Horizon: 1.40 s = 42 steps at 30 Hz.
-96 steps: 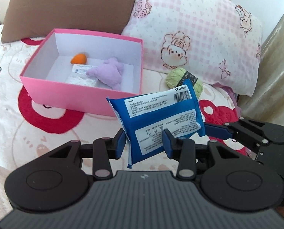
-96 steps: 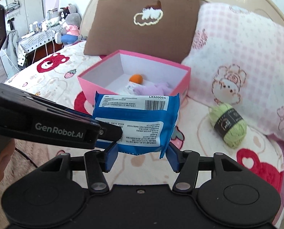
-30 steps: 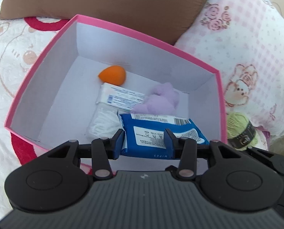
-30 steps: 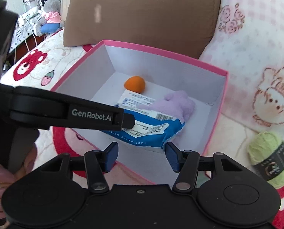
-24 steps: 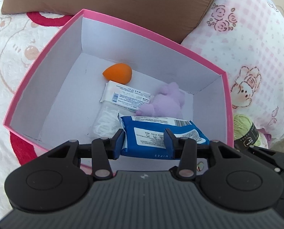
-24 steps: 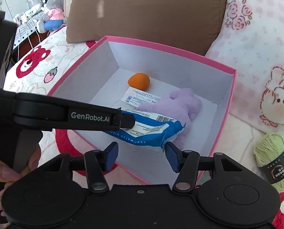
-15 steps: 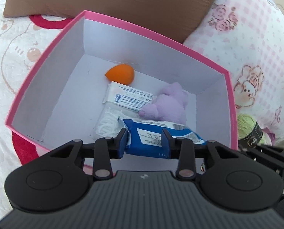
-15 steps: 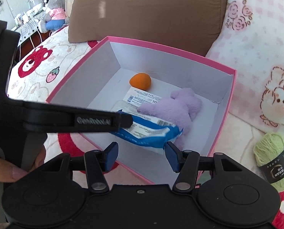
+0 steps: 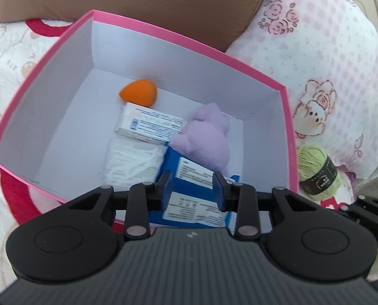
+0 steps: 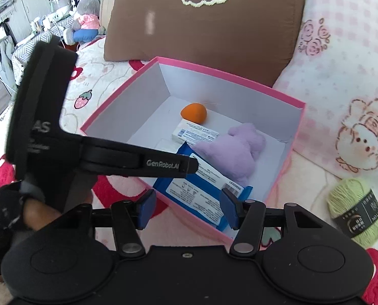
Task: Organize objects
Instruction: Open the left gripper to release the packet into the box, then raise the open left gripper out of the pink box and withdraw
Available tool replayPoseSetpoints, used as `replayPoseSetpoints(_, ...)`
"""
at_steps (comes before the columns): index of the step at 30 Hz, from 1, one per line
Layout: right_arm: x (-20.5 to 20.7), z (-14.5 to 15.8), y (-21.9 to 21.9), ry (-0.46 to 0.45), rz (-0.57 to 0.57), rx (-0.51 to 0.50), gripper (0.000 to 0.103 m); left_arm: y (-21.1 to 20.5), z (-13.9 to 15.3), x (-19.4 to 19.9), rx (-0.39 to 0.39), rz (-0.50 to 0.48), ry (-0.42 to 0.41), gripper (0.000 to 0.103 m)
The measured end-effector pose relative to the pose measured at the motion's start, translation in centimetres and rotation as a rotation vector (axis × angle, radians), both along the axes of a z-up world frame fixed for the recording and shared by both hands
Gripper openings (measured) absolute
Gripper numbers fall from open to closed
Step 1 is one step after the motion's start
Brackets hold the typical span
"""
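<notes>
Your left gripper (image 9: 192, 187) hung over the near right corner of the pink box (image 9: 148, 29), and its jaws were closing with nothing pinched between them; the blue wipes pack (image 9: 196, 198) lay below the pads, inside the box, tilted against the near wall. In the right wrist view one left finger (image 10: 163, 164) reached across above the pack (image 10: 204, 190) without clearly pressing on it.

Your right gripper (image 10: 185, 207) stood with its jaws apart and empty, held just outside the near wall of the box (the pack showed between its pads only because it lay farther off).

In the box, the purple plush toy (image 9: 206, 139) rested just behind the pack and seemed to touch it. A white labelled packet (image 9: 149, 124) lay beside the toy, an orange egg-shaped sponge (image 9: 138, 92) sat at the far wall touching that packet, and a clear bag of white swabs (image 9: 131, 162) lay left of the pack.

The green yarn ball (image 10: 354, 211) sat on the bed outside the box, on its right, near the pink checked pillow (image 10: 346, 76). A brown cushion (image 10: 209, 23) leaned behind the box.
</notes>
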State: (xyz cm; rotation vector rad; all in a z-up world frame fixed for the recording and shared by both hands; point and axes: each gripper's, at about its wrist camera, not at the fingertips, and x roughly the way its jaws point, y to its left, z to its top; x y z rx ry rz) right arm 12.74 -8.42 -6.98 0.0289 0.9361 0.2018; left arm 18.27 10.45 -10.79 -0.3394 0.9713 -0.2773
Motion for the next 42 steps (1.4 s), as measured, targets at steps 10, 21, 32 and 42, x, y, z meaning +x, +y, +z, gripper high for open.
replayPoseSetpoints(10, -2.4, 1.3, -1.3, -0.028, -0.013, 0.024, 0.06, -1.0, 1.8, -1.9, 0.102, -0.012, 0.024, 0.033)
replayPoseSetpoints(21, -5.7, 4.4, -3.4, -0.062, -0.005, 0.076, 0.062, -1.4, 8.0, -6.4, 0.134, -0.082, -0.007, 0.059)
replayPoseSetpoints(32, -9.5, 7.0, -3.9, -0.069, 0.048, 0.113, 0.065, -1.1, 10.8, -9.5, 0.184, -0.128, 0.005, 0.072)
replayPoseSetpoints(42, -12.8, 8.4, -3.5, -0.078, 0.083, 0.076, 0.079, -2.0, 13.7, -14.3, 0.233, -0.193, -0.068, 0.078)
